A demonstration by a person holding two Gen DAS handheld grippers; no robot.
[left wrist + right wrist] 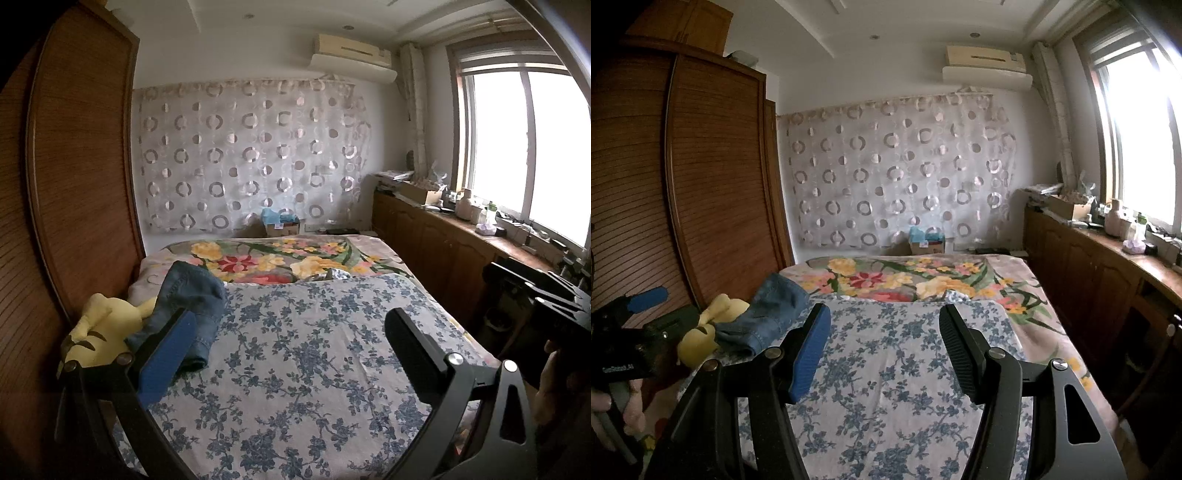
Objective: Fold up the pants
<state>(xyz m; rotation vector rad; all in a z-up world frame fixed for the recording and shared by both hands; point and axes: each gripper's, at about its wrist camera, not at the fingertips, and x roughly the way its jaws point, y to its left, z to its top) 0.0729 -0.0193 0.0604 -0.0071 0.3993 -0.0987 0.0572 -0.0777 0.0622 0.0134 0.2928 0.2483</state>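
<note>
Denim pants point(192, 314) lie folded by the plush point(99, 332); left gripper point(291, 343) and right gripper point(882, 343) released, empty; task looks done

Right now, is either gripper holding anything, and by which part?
Nothing is held. The left gripper and right gripper both stand open over the bed; the jeans lie untouched beside the plush toy.

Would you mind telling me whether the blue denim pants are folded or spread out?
Folded: the blue denim pants lie as a compact bundle beside the yellow plush toy.
</note>
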